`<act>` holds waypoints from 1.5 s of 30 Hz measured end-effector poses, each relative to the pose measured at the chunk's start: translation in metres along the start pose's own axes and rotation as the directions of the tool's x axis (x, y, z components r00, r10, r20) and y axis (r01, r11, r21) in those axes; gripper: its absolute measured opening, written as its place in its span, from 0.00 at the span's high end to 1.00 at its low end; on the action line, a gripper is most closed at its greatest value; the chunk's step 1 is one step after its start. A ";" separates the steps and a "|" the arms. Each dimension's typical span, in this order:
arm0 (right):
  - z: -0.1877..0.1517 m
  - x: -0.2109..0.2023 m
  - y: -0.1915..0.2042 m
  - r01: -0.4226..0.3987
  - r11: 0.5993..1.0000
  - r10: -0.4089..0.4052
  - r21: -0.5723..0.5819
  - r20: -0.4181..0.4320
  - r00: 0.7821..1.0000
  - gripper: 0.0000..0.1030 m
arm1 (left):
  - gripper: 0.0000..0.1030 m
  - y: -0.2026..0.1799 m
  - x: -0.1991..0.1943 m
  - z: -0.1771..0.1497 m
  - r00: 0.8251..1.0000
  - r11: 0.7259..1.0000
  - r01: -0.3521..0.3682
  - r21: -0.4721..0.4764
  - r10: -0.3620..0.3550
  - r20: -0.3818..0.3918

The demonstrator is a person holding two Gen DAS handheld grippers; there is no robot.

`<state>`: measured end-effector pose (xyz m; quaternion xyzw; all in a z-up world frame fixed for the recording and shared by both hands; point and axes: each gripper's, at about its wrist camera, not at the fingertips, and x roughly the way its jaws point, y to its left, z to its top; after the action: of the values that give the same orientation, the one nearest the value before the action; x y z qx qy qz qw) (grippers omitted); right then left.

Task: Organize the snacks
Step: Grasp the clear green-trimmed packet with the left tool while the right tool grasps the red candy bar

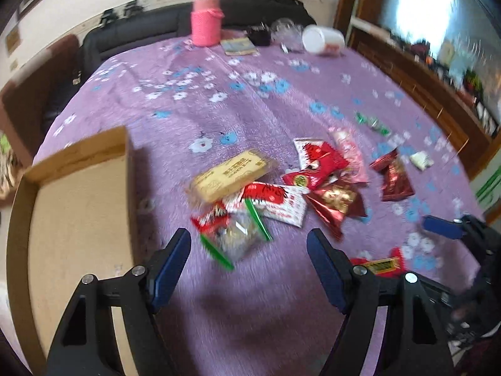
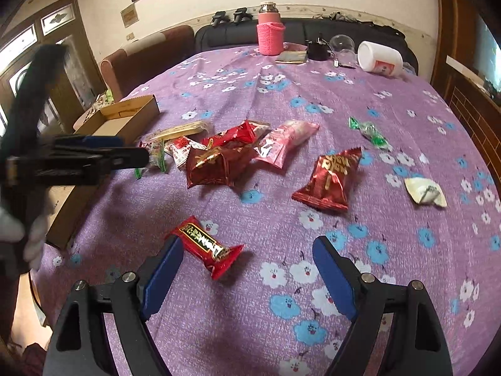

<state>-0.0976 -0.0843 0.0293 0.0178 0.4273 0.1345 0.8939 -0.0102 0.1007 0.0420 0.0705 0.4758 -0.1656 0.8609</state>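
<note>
Several snack packets lie on a purple flowered cloth. My left gripper is open and empty, just short of a clear packet with green ends. Beyond it lie a yellow bar and a heap of red packets. An open cardboard box stands at its left. My right gripper is open and empty, its left finger beside a small red bar. Further off lie a dark red bag, a pink packet, a green candy and a white packet.
A pink bottle, a tipped white jar, a clear cup and a small book stand at the table's far edge. A dark sofa runs behind it. The left gripper shows at the left of the right wrist view.
</note>
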 end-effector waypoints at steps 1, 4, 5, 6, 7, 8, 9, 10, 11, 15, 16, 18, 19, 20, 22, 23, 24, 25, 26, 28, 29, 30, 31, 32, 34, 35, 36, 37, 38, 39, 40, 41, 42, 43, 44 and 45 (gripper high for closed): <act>-0.001 0.000 -0.001 -0.002 1.000 0.002 0.004 0.000 1.000 0.15 | 0.26 -0.002 0.006 0.003 1.000 1.000 -0.010 0.020 0.011 -0.018; -0.003 -0.001 -0.002 -0.010 1.000 0.010 0.011 0.000 1.000 0.15 | 0.34 -0.007 0.022 0.004 0.998 0.998 -0.018 0.061 0.022 -0.054; -0.003 0.000 -0.003 -0.014 1.000 0.014 0.014 0.000 1.000 0.15 | 0.46 -0.008 0.025 0.003 0.997 0.997 -0.029 0.072 0.034 -0.065; -0.002 0.000 -0.003 -0.019 1.000 0.019 0.017 -0.001 1.000 0.15 | 0.48 -0.009 0.027 0.001 0.997 0.997 -0.021 0.080 0.027 -0.075; -0.002 0.001 -0.003 -0.028 0.999 0.028 0.020 -0.001 1.000 0.15 | 0.49 -0.011 0.025 0.001 0.997 0.997 -0.009 0.082 0.016 -0.076; -0.001 0.001 -0.003 -0.036 0.999 0.036 0.021 -0.001 0.999 0.15 | 0.51 -0.012 0.024 0.000 0.997 0.996 0.006 0.084 0.001 -0.083; -0.001 0.002 -0.003 -0.041 0.999 0.041 0.021 -0.002 0.999 0.15 | 0.52 -0.014 0.021 -0.003 0.996 0.996 0.022 0.086 -0.015 -0.088; 0.000 0.003 -0.002 -0.047 0.999 0.047 0.018 -0.003 0.999 0.15 | 0.52 -0.016 0.019 -0.005 0.996 0.996 0.030 0.090 -0.023 -0.088; 0.001 0.005 0.000 -0.051 0.999 0.051 0.012 -0.005 0.999 0.15 | 0.52 -0.018 0.018 -0.008 0.996 0.995 0.037 0.093 -0.029 -0.087; 0.004 0.014 0.011 -0.062 0.998 0.061 -0.034 -0.022 0.998 0.15 | 0.51 -0.020 0.015 -0.015 0.995 0.995 0.050 0.085 -0.043 -0.087; 0.004 0.017 0.015 -0.065 0.997 0.064 -0.045 -0.027 0.998 0.15 | 0.51 -0.021 0.016 -0.014 0.995 0.995 0.052 0.082 -0.045 -0.086; 0.004 0.024 0.022 -0.069 0.995 0.066 -0.070 -0.039 0.997 0.15 | 0.51 -0.022 0.017 -0.014 0.996 0.995 0.052 0.080 -0.045 -0.083; 0.004 0.028 0.025 -0.068 0.994 0.065 -0.083 -0.044 0.997 0.15 | 0.50 -0.023 0.017 -0.014 0.996 0.995 0.050 0.082 -0.044 -0.081; 0.005 0.030 0.028 -0.069 0.993 0.064 -0.093 -0.048 0.997 0.16 | 0.50 -0.023 0.017 -0.014 0.996 0.995 0.049 0.083 -0.042 -0.081; 0.005 0.034 0.031 -0.070 0.992 0.064 -0.109 -0.058 0.996 0.20 | 0.50 -0.024 0.019 -0.014 0.996 0.995 0.048 0.085 -0.041 -0.083; 0.005 0.036 0.032 -0.070 0.991 0.063 -0.115 -0.064 0.996 0.21 | 0.50 -0.024 0.019 -0.015 0.996 0.995 0.049 0.086 -0.042 -0.083; 0.005 0.038 0.034 -0.069 0.990 0.062 -0.122 -0.068 0.996 0.22 | 0.50 -0.025 0.020 -0.016 0.995 0.995 0.050 0.084 -0.043 -0.085; 0.005 0.039 0.035 -0.069 0.989 0.060 -0.128 -0.071 0.996 0.24 | 0.52 -0.025 0.021 -0.017 0.995 0.995 0.055 0.081 -0.047 -0.087; 0.005 0.040 0.035 -0.070 0.989 0.060 -0.133 -0.074 0.995 0.25 | 0.54 -0.025 0.021 -0.018 0.995 0.995 0.056 0.081 -0.049 -0.084; 0.005 0.042 0.036 -0.067 0.988 0.057 -0.142 -0.075 0.996 0.25 | 0.59 -0.025 0.019 -0.019 0.995 0.995 0.066 0.079 -0.059 -0.081; 0.005 0.042 0.037 -0.068 0.987 0.057 -0.145 -0.075 0.996 0.26 | 0.60 -0.024 0.018 -0.019 0.994 0.994 0.074 0.075 -0.068 -0.080; 0.006 0.042 0.037 -0.067 0.987 0.057 -0.148 -0.075 0.996 0.27 | 0.61 -0.024 0.017 -0.020 0.994 0.994 0.082 0.071 -0.077 -0.077; 0.006 0.043 0.037 -0.066 0.986 0.056 -0.151 -0.075 0.996 0.29 | 0.62 -0.024 0.017 -0.020 0.994 0.994 0.087 0.067 -0.082 -0.075; 0.006 0.043 0.038 -0.065 0.986 0.054 -0.155 -0.075 0.996 0.29 | 0.62 -0.024 0.016 -0.021 0.994 0.994 0.090 0.064 -0.085 -0.074; 0.006 0.043 0.040 -0.059 0.984 0.047 -0.166 -0.075 0.996 0.35 | 0.63 -0.025 0.015 -0.022 0.993 0.993 0.102 0.060 -0.098 -0.070; 0.006 0.043 0.041 -0.053 0.984 0.041 -0.172 -0.075 0.996 0.38 | 0.63 -0.025 0.015 -0.023 0.992 0.993 0.107 0.057 -0.103 -0.068; 0.006 0.044 0.042 -0.044 0.983 0.031 -0.180 -0.074 0.997 0.44 | 0.70 -0.026 0.014 -0.024 0.992 0.992 0.110 0.055 -0.106 -0.065; 0.006 0.044 0.042 -0.033 0.981 0.019 -0.189 -0.074 0.997 0.52 | 0.73 -0.026 0.012 -0.025 0.991 0.991 0.124 0.052 -0.121 -0.061; 0.006 0.043 0.043 -0.026 0.980 0.012 -0.196 -0.074 0.997 0.56 | 0.78 -0.026 0.010 -0.026 0.989 0.989 0.138 0.048 -0.135 -0.058; 0.007 0.043 0.043 -0.027 0.980 0.013 -0.198 -0.076 0.997 0.64 | 0.79 -0.027 0.008 -0.026 0.989 0.989 0.142 0.045 -0.139 -0.052; 0.007 0.043 0.043 -0.031 0.980 0.016 -0.196 -0.078 0.997 0.72 | 0.79 -0.027 0.006 -0.027 0.989 0.989 0.140 0.045 -0.138 -0.047; 0.007 0.042 0.042 -0.037 0.981 0.021 -0.192 -0.082 0.996 0.76 | 0.79 -0.028 0.005 -0.027 0.989 0.989 0.142 0.044 -0.140 -0.043; 0.007 0.041 0.041 -0.040 0.981 0.024 -0.188 -0.084 0.996 0.79 | 0.79 -0.028 0.003 -0.027 0.989 0.988 0.147 0.043 -0.145 -0.040; 0.007 0.041 0.041 -0.043 0.982 0.028 -0.182 -0.087 0.996 0.80 | 0.79 -0.028 0.002 -0.028 0.988 0.988 0.149 0.041 -0.148 -0.038; 0.006 0.040 0.040 -0.048 0.984 0.033 -0.173 -0.087 0.996 0.80 | 0.79 -0.028 0.001 -0.029 0.988 0.988 0.150 0.040 -0.148 -0.036; 0.005 0.040 0.040 -0.049 0.985 0.035 -0.168 -0.087 0.996 0.80 | 0.79 -0.028 0.000 -0.030 0.988 0.988 0.152 0.037 -0.151 -0.033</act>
<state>-0.0786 -0.0356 0.0086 -0.0552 0.4510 0.1898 0.8704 -0.0438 0.0827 0.0267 0.0535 0.4895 -0.2389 0.8369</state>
